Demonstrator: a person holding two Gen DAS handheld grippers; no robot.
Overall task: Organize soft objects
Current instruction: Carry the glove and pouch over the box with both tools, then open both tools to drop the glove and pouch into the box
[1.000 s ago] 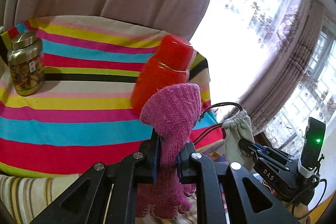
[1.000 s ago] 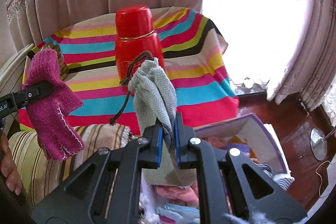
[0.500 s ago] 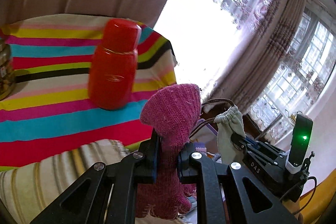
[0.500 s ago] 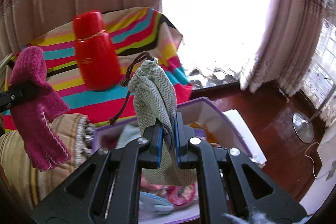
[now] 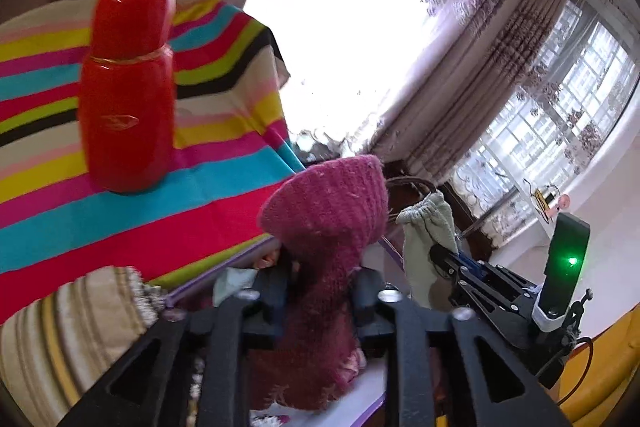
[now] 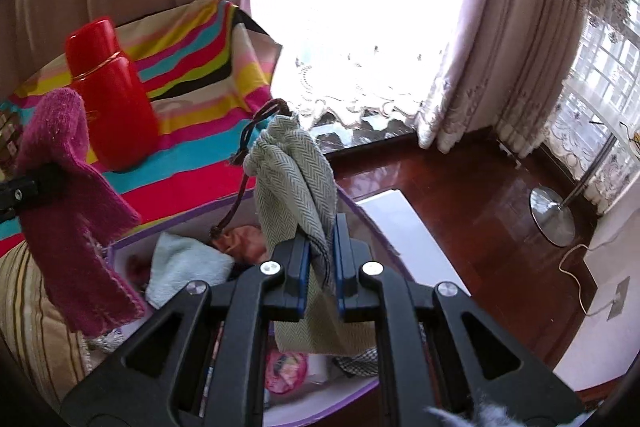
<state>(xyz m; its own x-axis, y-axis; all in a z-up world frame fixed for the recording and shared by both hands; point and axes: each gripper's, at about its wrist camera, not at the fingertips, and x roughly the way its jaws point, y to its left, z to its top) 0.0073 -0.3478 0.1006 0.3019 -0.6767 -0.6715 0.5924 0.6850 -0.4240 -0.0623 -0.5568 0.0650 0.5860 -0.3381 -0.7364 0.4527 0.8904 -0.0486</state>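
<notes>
1. There are two grippers. The left gripper (image 5: 320, 301) has its fingers opening; one magenta knitted wool glove (image 5: 328, 227) stands between them, and I cannot tell if the pads touch it.
2. The right gripper (image 6: 320, 259) has its fingers clamped on one grey-green herringbone cloth pouch (image 6: 296, 183). Its jaws are starting to open, with the pouch between them. One dark brown drawstring (image 6: 244, 163) hangs from the top of the pouch.
3. In the right wrist view, both soft things hang over one white storage box with purple edge (image 6: 384, 223), which is open. Inside it lie one pale blue folded towel (image 6: 184, 267), one pink cloth (image 6: 244, 237) and some other soft things, partly hidden.
4. One red metal thermos bottle (image 5: 126, 91) stands upright on the bench covered with one striped many-coloured cloth (image 5: 120, 227).
5. One beige striped cushion (image 5: 68, 331) lies just beside the box.
6. One round metal lamp base (image 6: 552, 215) stands on the dark wooden floor (image 6: 460, 195).
</notes>
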